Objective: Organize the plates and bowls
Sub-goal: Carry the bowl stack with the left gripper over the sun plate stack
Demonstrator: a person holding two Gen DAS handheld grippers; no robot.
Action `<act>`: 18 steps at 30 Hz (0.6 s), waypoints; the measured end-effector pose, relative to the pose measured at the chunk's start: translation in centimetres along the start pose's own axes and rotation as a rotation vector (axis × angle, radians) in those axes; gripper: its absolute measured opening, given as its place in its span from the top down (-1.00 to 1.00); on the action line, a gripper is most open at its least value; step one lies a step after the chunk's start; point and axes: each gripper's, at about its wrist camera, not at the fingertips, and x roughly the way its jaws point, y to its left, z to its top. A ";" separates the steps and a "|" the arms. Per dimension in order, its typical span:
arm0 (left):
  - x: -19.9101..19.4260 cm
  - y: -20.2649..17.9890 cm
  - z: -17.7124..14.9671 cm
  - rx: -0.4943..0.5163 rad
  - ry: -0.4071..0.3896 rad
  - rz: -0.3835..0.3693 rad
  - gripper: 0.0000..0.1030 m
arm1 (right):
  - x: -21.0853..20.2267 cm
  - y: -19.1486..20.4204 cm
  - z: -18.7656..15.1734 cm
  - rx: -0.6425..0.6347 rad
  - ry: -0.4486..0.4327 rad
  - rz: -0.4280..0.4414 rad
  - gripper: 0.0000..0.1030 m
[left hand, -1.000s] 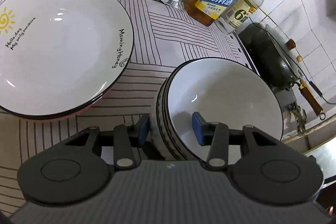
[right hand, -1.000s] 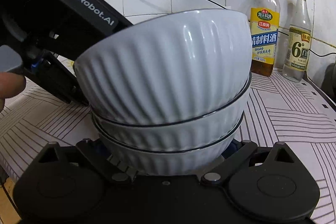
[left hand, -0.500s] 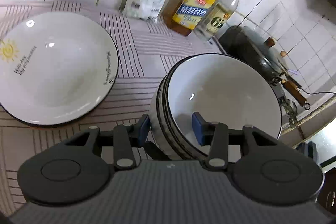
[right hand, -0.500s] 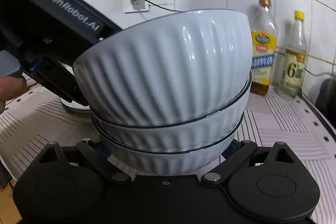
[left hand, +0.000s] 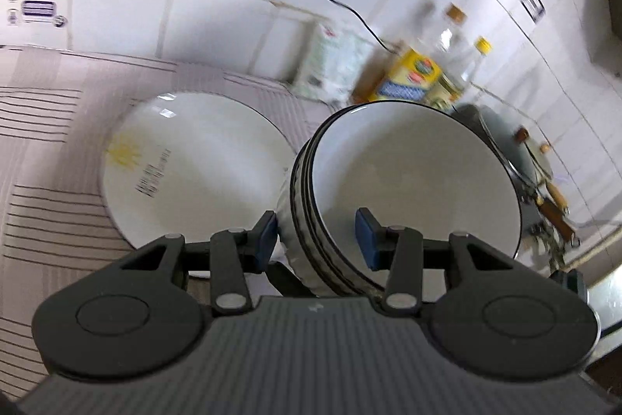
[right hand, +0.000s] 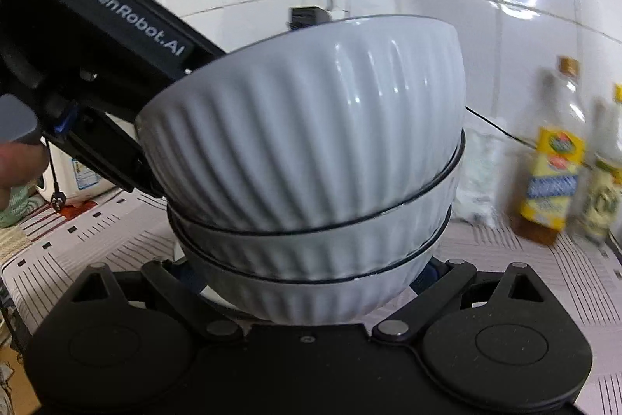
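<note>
From the left wrist, the left tongs [left hand: 317, 236] pinch the near rim of the stack of bowls [left hand: 408, 181], one blue pad outside and one inside, the stack tilted above the striped worktop [left hand: 46, 150] beside the sun-printed plate [left hand: 194, 162]. From the right wrist, the right tongs [right hand: 307, 275] clamp the bottom bowl's sides, blurred bottles [right hand: 552, 174] beyond.

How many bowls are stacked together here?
3, nested: the top bowl, the middle bowl and the bottom bowl, which sits nearest the right gripper.
</note>
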 end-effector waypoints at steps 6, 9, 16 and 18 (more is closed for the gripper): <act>-0.6 3.3 1.6 -0.039 -0.026 0.038 0.19 | 4.1 0.7 1.6 -0.038 0.001 0.066 -0.92; 0.2 5.1 2.2 -0.073 -0.018 0.048 0.18 | 6.0 0.9 1.6 -0.055 0.021 0.086 -0.92; 2.6 8.2 3.1 -0.106 0.005 0.067 0.18 | 9.7 1.4 1.5 -0.033 0.078 0.104 -0.92; 3.2 8.9 3.1 -0.128 0.004 0.069 0.18 | 10.8 1.3 1.4 -0.039 0.094 0.106 -0.92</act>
